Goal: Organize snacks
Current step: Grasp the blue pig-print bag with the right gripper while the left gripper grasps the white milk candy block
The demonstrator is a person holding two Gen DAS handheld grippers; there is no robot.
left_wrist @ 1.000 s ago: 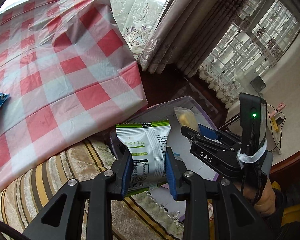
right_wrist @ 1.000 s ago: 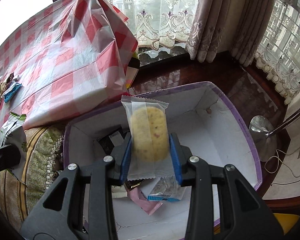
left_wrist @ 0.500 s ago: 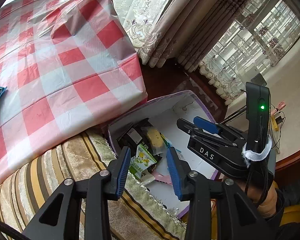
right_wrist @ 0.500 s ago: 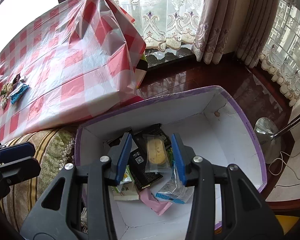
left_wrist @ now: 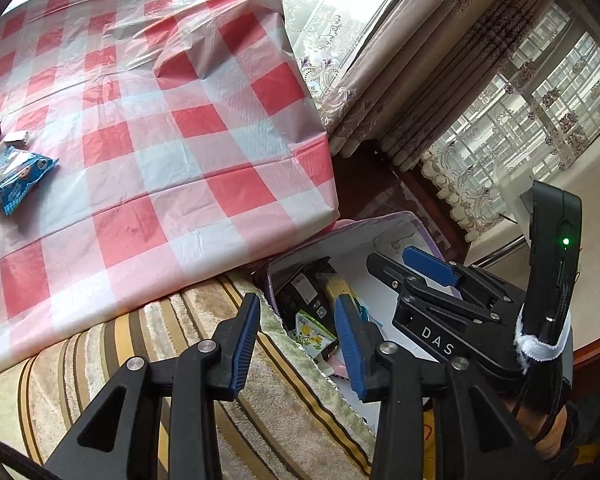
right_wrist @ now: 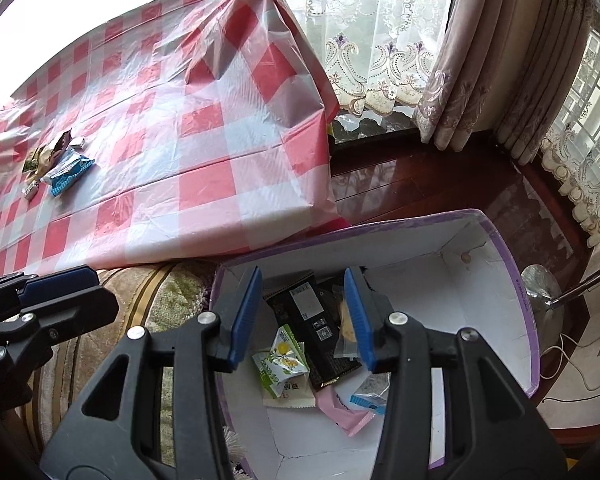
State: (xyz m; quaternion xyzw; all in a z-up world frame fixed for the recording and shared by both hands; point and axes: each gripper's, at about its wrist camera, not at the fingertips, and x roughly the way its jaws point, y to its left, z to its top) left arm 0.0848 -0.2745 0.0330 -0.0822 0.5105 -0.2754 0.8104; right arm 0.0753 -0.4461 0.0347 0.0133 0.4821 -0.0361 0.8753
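A purple-rimmed white box (right_wrist: pixel 516 280) stands on the floor beside the table and holds several snack packets: a green-and-white one (right_wrist: pixel 282 364), a black one (right_wrist: pixel 312 324), a yellow cake in clear wrap (right_wrist: pixel 346 328), a pink one (right_wrist: pixel 342 410). My right gripper (right_wrist: pixel 302 316) is open and empty above the box. My left gripper (left_wrist: pixel 296 332) is open and empty over the box's near edge (left_wrist: pixel 268 280); the green packet (left_wrist: pixel 312 332) shows between its fingers. More snacks, with a blue packet (right_wrist: pixel 70 172), lie on the checked table; it also shows in the left wrist view (left_wrist: pixel 18 182).
The red-and-white checked tablecloth (left_wrist: pixel 148 120) hangs over the table edge. A striped cushioned seat (left_wrist: pixel 100 360) lies under my left gripper. Curtains (right_wrist: pixel 460 80), a dark wooden sill (right_wrist: pixel 420 184) and a metal lamp base (right_wrist: pixel 540 284) stand behind the box.
Both grippers opened and dropped their packets into the box: the left let go of the green-and-white one, the right the yellow cake. Both then drew back and up a little.
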